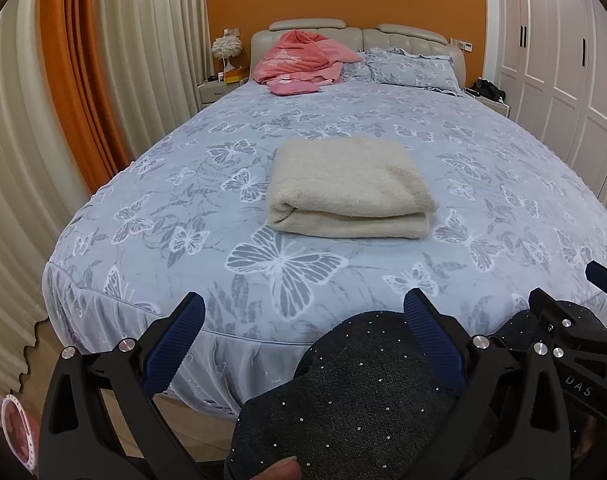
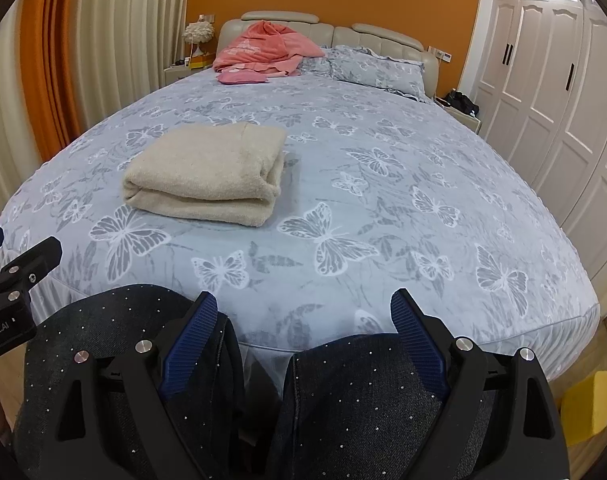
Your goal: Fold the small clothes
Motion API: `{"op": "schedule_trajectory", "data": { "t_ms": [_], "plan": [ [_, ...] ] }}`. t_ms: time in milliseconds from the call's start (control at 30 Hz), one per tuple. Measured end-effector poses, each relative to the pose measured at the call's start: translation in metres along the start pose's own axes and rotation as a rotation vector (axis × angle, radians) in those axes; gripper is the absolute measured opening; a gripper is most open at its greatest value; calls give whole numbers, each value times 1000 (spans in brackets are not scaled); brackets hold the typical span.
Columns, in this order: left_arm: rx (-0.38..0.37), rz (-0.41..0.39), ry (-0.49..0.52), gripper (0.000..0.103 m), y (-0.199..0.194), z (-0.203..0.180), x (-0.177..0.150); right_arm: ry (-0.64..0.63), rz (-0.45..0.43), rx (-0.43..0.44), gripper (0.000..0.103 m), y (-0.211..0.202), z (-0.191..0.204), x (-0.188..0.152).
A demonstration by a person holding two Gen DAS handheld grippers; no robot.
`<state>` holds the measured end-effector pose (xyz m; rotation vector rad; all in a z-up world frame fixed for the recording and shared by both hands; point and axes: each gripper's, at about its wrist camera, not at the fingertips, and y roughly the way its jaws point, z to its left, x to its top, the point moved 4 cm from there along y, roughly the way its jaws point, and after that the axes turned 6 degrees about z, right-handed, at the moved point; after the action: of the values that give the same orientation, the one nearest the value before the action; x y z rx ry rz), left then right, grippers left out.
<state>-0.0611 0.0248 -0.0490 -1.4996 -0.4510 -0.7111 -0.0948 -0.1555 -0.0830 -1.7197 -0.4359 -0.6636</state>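
Right gripper (image 2: 303,320) jaws wide apart, empty, over person's knees (image 2: 343,400). Folded cream garment (image 2: 207,172) flat on bed (image 2: 383,208), well ahead-left.
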Motion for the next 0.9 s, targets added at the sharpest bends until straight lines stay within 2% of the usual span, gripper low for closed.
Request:
{"op": "schedule_trajectory", "data": {
  "t_ms": [500, 900],
  "plan": [
    [-5, -16, -19, 97, -1, 5, 1, 2, 0, 0, 86, 0, 0, 0],
    [-3, -7, 5, 97, 4, 0, 1, 8, 0, -1, 86, -1, 1, 0]
  ]
}}
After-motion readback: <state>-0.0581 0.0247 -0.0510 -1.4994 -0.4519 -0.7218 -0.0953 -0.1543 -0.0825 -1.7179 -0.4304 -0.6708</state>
